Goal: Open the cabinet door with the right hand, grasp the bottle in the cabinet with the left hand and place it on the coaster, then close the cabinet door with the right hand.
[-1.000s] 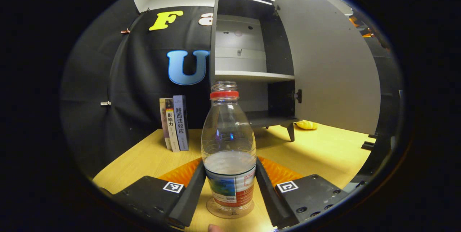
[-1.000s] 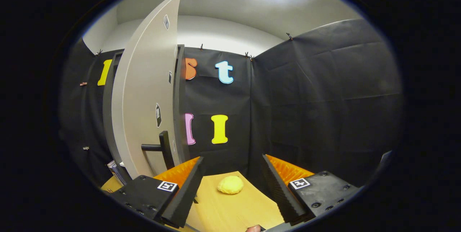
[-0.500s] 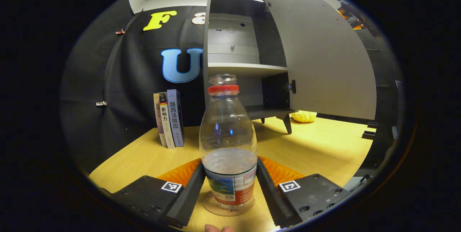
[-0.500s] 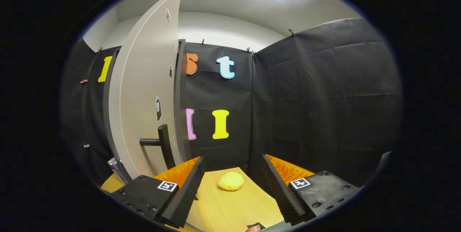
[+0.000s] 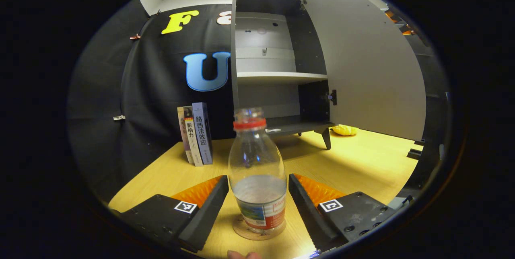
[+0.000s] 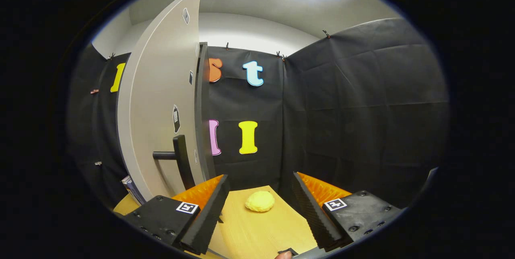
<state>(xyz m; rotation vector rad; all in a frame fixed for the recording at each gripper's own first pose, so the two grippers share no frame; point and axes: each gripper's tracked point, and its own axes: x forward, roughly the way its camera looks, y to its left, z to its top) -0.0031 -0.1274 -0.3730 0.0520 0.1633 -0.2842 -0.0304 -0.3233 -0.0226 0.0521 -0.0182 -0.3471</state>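
A clear plastic bottle with a red neck ring and some water stands upright on a round cork coaster on the table. My left gripper is open, its fingers on either side of the bottle with a thin gap on each side. Behind it is the dark cabinet, with its grey door swung wide open to the right. In the right gripper view, the door and its black handle are at the left. My right gripper is open with nothing between its fingers, to the right of the handle.
Books stand upright against the wall left of the cabinet. A yellow lump lies on the wooden table near the cabinet's right foot. A fingertip shows at the bottom edge.
The left gripper has opened off the bottle and drawn back a little, leaving the bottle standing on the coaster. The right gripper has barely moved.
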